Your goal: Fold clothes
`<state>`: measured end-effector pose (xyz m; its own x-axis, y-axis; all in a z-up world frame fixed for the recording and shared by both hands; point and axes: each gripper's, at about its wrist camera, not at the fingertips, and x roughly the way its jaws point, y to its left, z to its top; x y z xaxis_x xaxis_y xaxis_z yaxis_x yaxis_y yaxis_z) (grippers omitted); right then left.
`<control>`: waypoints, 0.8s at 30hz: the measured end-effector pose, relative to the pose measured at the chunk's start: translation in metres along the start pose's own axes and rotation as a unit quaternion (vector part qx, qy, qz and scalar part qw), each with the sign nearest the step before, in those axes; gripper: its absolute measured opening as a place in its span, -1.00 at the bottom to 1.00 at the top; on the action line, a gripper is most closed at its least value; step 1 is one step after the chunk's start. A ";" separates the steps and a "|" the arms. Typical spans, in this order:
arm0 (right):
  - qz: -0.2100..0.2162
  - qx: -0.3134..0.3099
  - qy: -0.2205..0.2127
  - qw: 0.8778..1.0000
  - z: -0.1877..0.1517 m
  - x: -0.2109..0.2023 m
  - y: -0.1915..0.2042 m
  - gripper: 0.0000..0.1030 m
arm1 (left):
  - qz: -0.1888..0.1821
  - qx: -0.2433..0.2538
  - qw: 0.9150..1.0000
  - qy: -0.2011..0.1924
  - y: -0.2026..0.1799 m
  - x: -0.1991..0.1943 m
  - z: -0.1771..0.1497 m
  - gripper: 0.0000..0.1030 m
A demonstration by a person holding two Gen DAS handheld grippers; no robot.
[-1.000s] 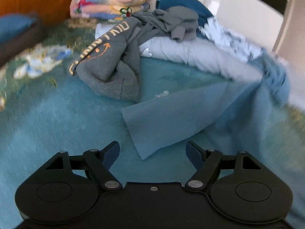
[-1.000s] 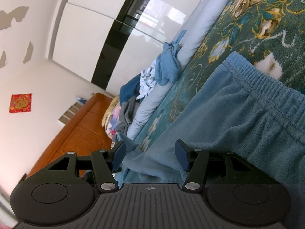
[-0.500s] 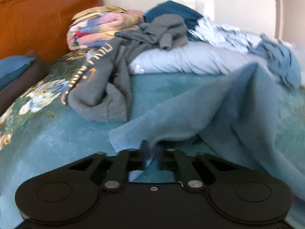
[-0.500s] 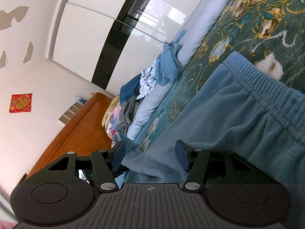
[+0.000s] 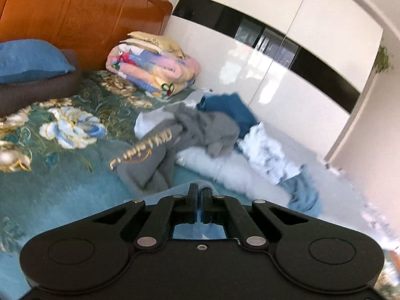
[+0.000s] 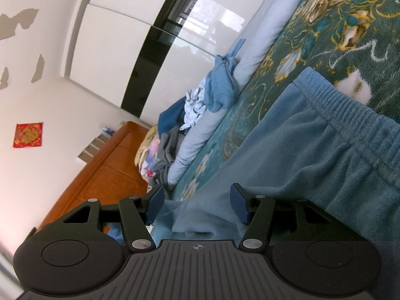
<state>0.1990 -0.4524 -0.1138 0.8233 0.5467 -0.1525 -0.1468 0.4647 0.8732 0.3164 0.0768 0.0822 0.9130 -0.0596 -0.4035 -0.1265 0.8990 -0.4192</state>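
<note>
The left claw (image 5: 199, 195) was clamped on a fold of the blue fleece trousers (image 6: 312, 155), its two fingers pressed together with light blue cloth (image 5: 180, 187) showing between and beneath them. The right claw (image 6: 197, 200) stood with its fingers apart, a rumpled part of the same trousers lying between them, pads not pressing on it, and the ribbed waistband (image 6: 355, 110) spread over the floral bed cover (image 6: 325, 25). Along the bed's far edge lay a grey sweatshirt (image 5: 160, 155) with gold lettering, other unfolded clothes (image 5: 265, 155) and a rolled blanket (image 5: 155, 70) near the wooden headboard (image 5: 82, 17).
</note>
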 end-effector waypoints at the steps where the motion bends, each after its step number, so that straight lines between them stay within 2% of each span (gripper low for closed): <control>1: 0.000 -0.001 0.000 1.000 0.000 0.000 0.000 0.08 | 0.004 -0.002 1.000 -0.002 0.000 -0.004 0.007 -1.00; 5: -0.002 -0.003 0.001 1.000 0.000 0.001 0.002 0.08 | 0.040 -0.016 0.999 0.002 0.010 0.001 0.025 -1.00; 8: -0.002 -0.003 0.001 1.000 0.000 0.001 0.002 0.08 | 0.086 -0.064 0.994 0.032 0.032 0.016 0.024 -1.00; 11: -0.002 -0.004 0.001 1.000 0.000 0.002 0.003 0.09 | 0.100 -0.101 0.989 0.046 0.050 0.016 0.016 -1.00; 16: 0.000 -0.003 0.001 1.000 0.001 0.002 0.003 0.09 | 0.030 -0.146 0.987 0.053 0.055 -0.016 0.023 -1.00; 19: -0.002 -0.001 0.002 1.000 0.001 0.002 0.005 0.09 | 0.023 -0.104 0.993 0.049 0.042 -0.023 0.033 -1.00; 24: -0.029 -0.016 0.011 0.999 0.004 0.003 0.019 0.14 | 0.023 -0.139 0.988 0.064 0.054 -0.008 0.027 -1.00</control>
<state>0.2009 -0.4442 -0.0959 0.8186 0.5338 -0.2122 -0.1172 0.5169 0.8480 0.3126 0.1373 0.0850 0.8492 -0.0913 -0.5202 -0.2852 0.7497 -0.5971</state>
